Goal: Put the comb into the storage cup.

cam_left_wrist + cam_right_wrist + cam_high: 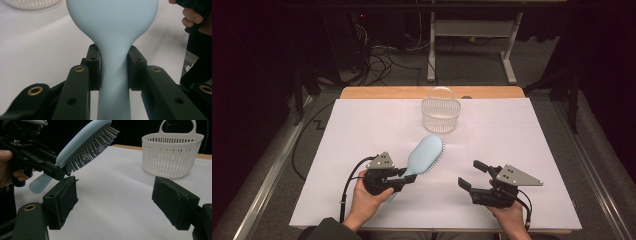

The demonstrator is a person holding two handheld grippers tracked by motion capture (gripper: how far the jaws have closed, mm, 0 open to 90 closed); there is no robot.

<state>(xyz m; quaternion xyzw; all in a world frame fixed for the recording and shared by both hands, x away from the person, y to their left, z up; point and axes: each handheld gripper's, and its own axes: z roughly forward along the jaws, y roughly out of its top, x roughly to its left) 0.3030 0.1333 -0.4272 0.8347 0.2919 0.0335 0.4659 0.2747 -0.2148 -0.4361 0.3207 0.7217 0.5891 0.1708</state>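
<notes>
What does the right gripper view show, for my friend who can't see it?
The left gripper holds a light blue hairbrush up off the white table, bristles facing down and toward the camera. The right gripper has its two black jaws wide open and empty in front. A white basket stands on the table behind.

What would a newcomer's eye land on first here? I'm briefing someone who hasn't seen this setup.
First the pale blue hairbrush, lifted off the white table near its middle, with the left gripper clamped on its neck and its bristles facing the right gripper. That gripper hangs open and empty at the near right. Beyond the brush, a white slotted basket with a loop handle stands at the far middle.
</notes>
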